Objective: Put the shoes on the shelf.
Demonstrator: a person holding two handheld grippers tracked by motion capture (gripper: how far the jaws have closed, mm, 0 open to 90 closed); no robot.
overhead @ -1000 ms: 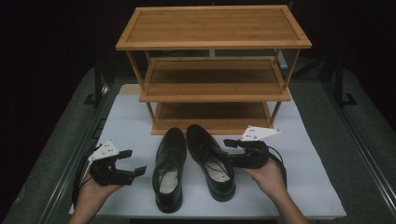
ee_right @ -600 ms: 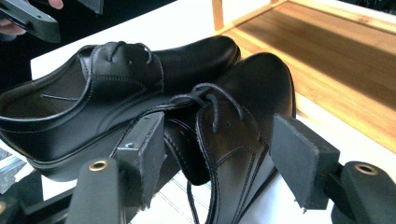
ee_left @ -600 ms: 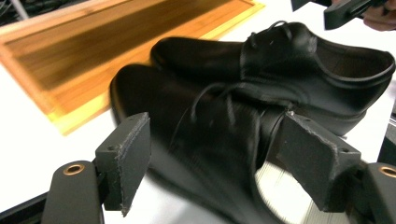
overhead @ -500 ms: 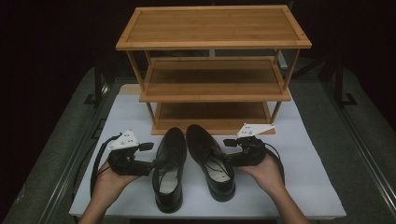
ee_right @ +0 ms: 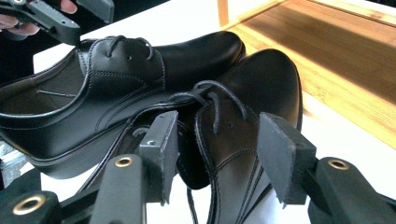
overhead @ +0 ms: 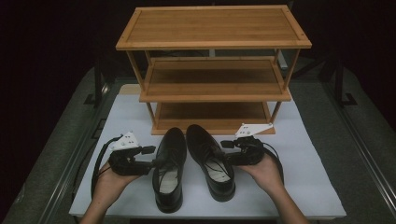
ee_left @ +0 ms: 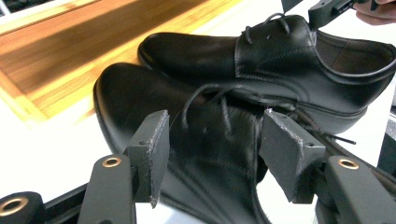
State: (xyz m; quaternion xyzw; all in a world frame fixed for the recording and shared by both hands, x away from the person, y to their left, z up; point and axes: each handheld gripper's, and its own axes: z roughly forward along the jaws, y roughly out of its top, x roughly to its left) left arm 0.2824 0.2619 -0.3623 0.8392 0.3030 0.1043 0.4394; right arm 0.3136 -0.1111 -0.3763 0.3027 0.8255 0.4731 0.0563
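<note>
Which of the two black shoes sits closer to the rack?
The right shoe, beside the right gripper; its toe nearly reaches the rack, while the left shoe lies further back.

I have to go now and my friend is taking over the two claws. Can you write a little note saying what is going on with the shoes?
Left claw: at the laced part of the left shoe, jaws around it and just been closing, pads not pressing yet.
Right claw: at the laces of the right shoe, jaws either side and just been closing, no grip yet.
Both shoes lie side by side on the white mat, toes toward the wooden rack.
Done: both claws lined up.
Left: probably grip each shoe and lift it onto a shelf; the shelves are bare.
</note>
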